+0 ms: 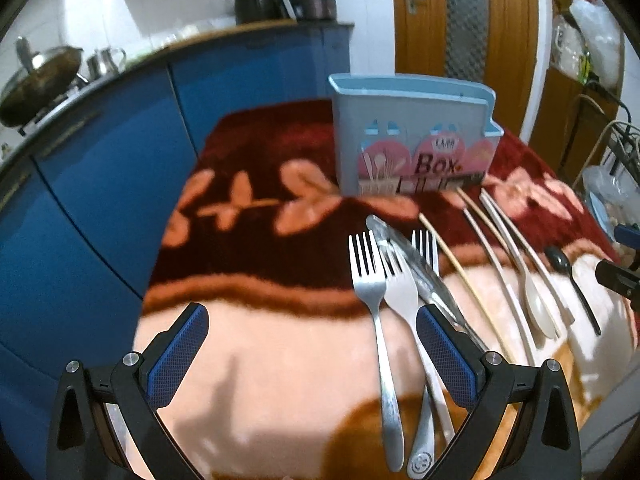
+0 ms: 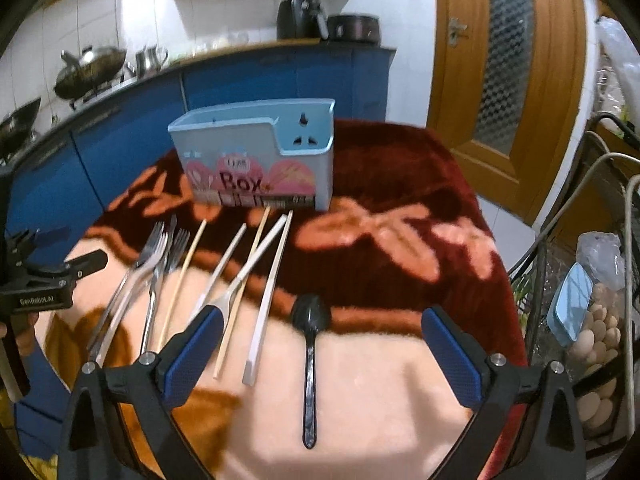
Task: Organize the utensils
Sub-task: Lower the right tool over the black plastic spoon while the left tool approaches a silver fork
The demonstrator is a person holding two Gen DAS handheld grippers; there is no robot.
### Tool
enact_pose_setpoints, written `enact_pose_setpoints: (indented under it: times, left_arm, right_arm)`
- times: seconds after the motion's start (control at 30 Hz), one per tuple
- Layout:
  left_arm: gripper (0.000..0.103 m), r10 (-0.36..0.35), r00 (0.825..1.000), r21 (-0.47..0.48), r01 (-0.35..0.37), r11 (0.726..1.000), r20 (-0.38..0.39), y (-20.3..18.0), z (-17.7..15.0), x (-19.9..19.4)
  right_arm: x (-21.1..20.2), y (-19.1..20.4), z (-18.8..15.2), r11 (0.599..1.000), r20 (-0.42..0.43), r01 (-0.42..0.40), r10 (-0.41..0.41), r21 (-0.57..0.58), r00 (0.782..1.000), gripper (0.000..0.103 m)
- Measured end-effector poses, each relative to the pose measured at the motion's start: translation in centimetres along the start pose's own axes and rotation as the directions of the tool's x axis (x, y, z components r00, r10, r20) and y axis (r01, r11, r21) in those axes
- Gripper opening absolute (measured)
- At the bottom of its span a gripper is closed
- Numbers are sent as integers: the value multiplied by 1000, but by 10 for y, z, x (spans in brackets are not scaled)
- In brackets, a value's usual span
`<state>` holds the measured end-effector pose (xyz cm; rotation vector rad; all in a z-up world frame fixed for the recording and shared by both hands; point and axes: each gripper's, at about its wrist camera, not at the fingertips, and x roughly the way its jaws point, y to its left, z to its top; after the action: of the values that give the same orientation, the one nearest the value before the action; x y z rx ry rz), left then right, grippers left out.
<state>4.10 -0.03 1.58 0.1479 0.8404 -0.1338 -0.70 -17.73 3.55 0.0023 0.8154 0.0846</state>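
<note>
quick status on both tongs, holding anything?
Left tongs: open, empty, beside the forks.
Right tongs: open, empty, above the black spoon.

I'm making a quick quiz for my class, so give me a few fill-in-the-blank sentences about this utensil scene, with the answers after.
1. The word printed on the blue holder is ____.
2. The black spoon lies between the open fingers of the ____ gripper.
3. The left gripper is ____, holding nothing.
4. The forks lie on the blanket, not in the ____.

Missing words: Box; right; open; holder
</note>
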Motion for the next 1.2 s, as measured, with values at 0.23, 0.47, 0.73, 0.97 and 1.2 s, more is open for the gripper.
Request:
enact_pose_setpoints:
  times: [0.23,0.47,0.73,0.97,1.2]
  left_arm:
    - [100,-41,993,25,44,999,-115,-1,2,12]
    - [75,-77,971,61,93,994,-225,-8,6,23]
    - [47,-167,929,29,187,982,-331,-14,3,36]
    - [26,-174,906,59,212,975,-385,-19,8,38]
    - [14,-198,851,43,250,967,-486,-29,13,46]
  right_arm:
    - [19,1,7,999,-154,3,-11,-52,988,94]
    - [41,2,5,997,-343,-48,28,-52,939,67]
    - [55,2,3,996,-456,-56,21,-65,890,65]
    - [59,3,3,992,-508,-69,4,-109,861,62]
    - [65,5,16,990,-575,-95,20,-100,818,41]
